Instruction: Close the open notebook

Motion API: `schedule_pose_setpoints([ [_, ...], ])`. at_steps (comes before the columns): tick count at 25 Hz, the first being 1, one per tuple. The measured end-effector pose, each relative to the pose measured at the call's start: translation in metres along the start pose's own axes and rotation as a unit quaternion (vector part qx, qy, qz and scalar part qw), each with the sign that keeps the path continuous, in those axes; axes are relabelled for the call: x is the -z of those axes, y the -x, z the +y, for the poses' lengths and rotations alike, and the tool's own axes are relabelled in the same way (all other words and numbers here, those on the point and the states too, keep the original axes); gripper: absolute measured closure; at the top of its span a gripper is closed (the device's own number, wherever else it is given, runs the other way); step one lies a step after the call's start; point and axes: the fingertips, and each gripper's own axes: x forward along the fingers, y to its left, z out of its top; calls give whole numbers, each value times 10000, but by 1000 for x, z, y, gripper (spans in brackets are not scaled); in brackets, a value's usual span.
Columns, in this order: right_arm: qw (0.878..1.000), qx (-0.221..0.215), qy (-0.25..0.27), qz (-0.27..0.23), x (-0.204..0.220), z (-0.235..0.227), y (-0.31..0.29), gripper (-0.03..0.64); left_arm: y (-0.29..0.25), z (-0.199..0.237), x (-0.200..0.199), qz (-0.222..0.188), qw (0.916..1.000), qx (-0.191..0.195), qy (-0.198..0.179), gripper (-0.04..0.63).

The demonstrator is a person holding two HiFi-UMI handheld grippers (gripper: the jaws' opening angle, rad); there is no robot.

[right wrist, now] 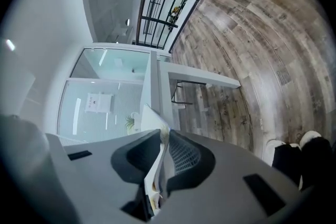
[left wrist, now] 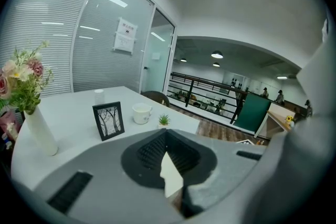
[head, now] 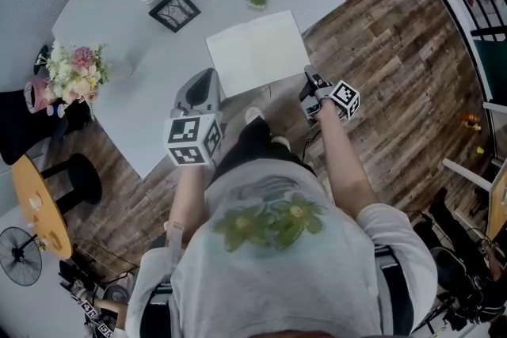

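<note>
**A:** What is kept from sight in the head view?

**B:** The gap between the jaws of the left claw [head: 204, 79] cannot be made out from above. The near right corner of the notebook [head: 257, 51] is covered by the right claw [head: 311, 81]. The fan [head: 20, 256] is cut off by the left edge.

**A:** And in the claw views?

**B:** A white wedge is seen between the left claw's jaws; paper or counter [left wrist: 68, 118], it cannot be told. The print on the wall notice [left wrist: 124, 41] is too small to be read. Most of the notebook is hidden behind the right claw; only pinched page edges are shown.
</note>
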Motion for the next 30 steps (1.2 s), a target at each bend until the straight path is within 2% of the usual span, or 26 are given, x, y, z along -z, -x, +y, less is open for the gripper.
schedule_pose_setpoints([
  [12,9984,-45,555,-30,3,26,13,575,9,-7,2,-120,9999,-41,57,594],
  [23,9924,-49,1190,301,11,53,16,578,19,-12,2,-268,9993,-94,239,594],
  [30,9897,-134,1372,393,16,66,22,578,30,-15,2,-382,9987,-167,296,594],
])
